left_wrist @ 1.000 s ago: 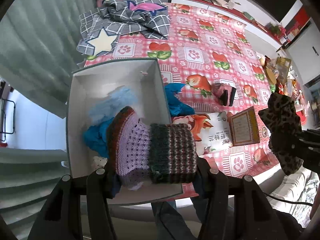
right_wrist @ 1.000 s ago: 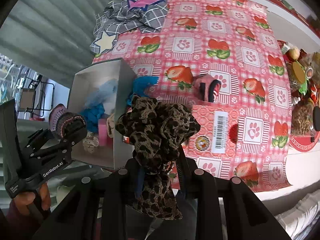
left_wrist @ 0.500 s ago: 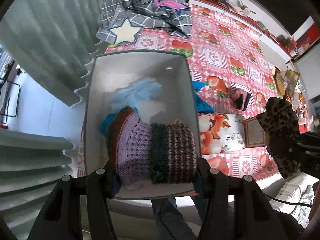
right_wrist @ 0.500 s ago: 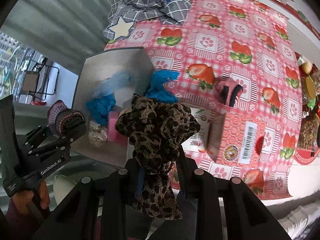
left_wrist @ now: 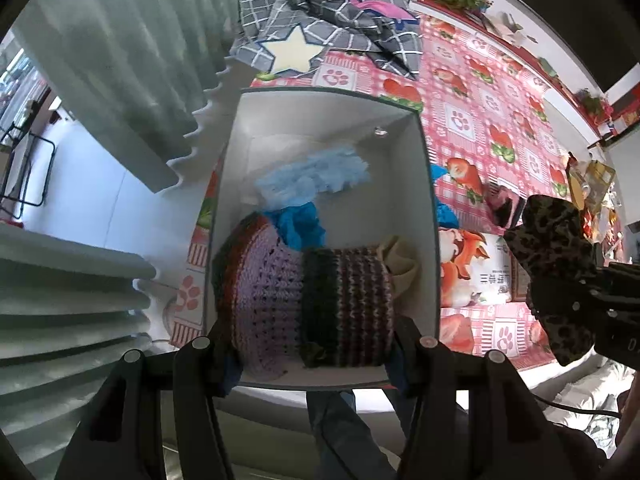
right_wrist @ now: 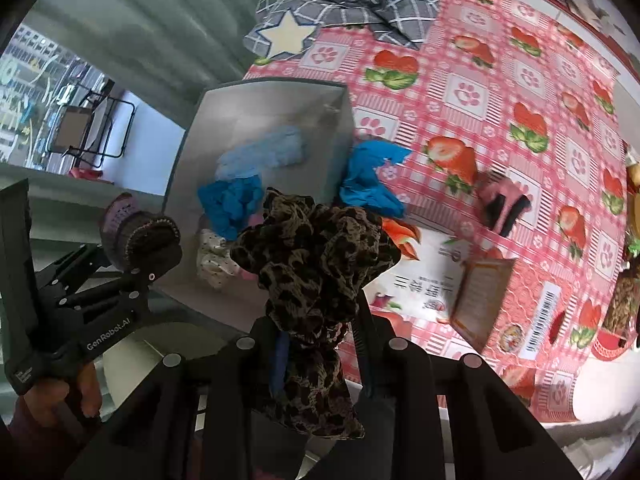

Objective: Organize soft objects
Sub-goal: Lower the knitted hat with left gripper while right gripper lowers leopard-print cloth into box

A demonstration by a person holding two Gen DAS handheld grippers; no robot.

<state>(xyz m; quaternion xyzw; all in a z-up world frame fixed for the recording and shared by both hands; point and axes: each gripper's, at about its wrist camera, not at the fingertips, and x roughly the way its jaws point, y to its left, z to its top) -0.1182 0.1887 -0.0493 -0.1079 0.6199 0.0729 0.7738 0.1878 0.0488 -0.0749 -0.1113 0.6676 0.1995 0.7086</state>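
Note:
My left gripper [left_wrist: 308, 344] is shut on a knitted hat [left_wrist: 304, 300], purple with dark striped brim, held above the near end of an open grey box [left_wrist: 426, 184]. Inside the box lie a light-blue fluffy cloth [left_wrist: 316, 176], a bright-blue cloth [left_wrist: 300, 224] and a beige piece [left_wrist: 400, 260]. My right gripper [right_wrist: 320, 332] is shut on a leopard-print cloth [right_wrist: 316, 264], hanging over the box's near right corner. In the right wrist view the left gripper [right_wrist: 132, 272] with the hat [right_wrist: 136, 232] shows at the left. A blue cloth [right_wrist: 372, 180] lies on the table just right of the box [right_wrist: 264, 112].
The table carries a pink strawberry-and-paw tablecloth [right_wrist: 500, 80]. A grey checked blanket with a star [left_wrist: 328, 24] lies at the far end. A pink-and-black slipper [right_wrist: 504, 204], a printed bag [right_wrist: 424, 280] and a small brown box [right_wrist: 480, 296] sit right of the box. A grey curtain [left_wrist: 100, 60] hangs left.
Both grippers have shifted left toward the box with their loads still gripped. The hat now hangs over the box's interior, and the leopard cloth sits closer to the box's near corner.

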